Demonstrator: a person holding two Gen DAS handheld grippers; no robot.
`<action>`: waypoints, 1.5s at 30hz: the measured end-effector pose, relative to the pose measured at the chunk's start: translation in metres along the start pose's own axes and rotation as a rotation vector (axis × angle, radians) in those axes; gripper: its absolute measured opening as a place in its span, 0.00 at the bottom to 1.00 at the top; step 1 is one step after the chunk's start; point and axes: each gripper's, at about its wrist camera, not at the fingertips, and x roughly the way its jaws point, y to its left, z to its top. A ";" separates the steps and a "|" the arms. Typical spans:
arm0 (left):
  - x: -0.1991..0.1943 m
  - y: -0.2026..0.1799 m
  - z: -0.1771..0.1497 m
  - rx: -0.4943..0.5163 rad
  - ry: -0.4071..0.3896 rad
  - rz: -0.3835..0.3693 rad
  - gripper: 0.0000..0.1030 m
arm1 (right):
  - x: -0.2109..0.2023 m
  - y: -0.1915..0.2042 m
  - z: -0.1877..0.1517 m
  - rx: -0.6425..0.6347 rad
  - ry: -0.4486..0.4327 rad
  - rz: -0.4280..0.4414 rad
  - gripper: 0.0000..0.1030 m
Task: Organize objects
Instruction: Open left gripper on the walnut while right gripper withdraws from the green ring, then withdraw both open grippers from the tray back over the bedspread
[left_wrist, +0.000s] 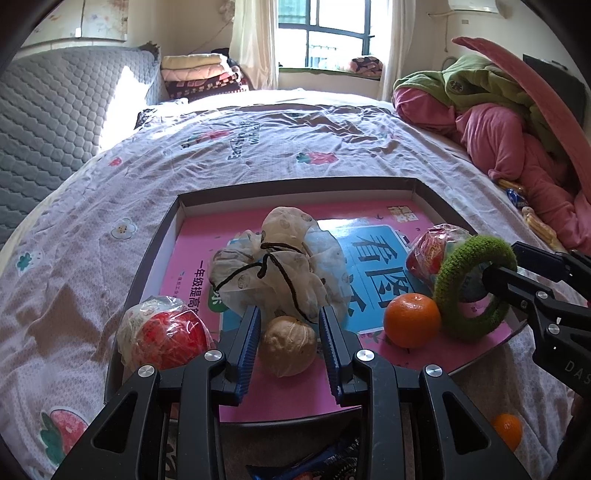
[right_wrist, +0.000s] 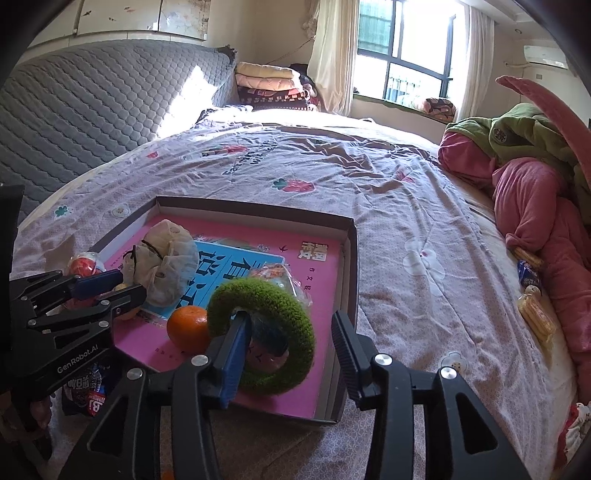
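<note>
Sunlight falls on a big bed with a pale sheet that has strawberries and flowers on it. On the bed sits a flat box tray with a pink book lying inside. The left gripper has its 2 blue fingers on each side of a tan round fruit, and the pads look to be touching it, so it seems to be holding the fruit. At 12 o'clock from that fruit is a white cloth pouch tied with a dark string. At 9 o'clock from it is a red apple in a clear wrapper. At 3 o'clock is an orange, touching a fuzzy green ring. The right gripper is spread apart, with 1 finger poking through the ring's hole and the other finger outside it, not squeezing. A second wrapped red thing sits behind the ring. A pile of pink and green clothes lies at 3 o'clock on the bed.
</note>
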 end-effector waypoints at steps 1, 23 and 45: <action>0.000 0.000 0.000 0.000 0.000 -0.001 0.32 | 0.000 0.000 0.000 0.001 0.000 -0.001 0.45; -0.014 -0.009 0.003 0.028 -0.007 0.006 0.32 | -0.017 -0.003 0.001 0.034 -0.034 0.025 0.50; -0.036 -0.003 0.007 -0.006 -0.014 0.024 0.41 | -0.031 -0.004 0.004 0.049 -0.070 0.037 0.55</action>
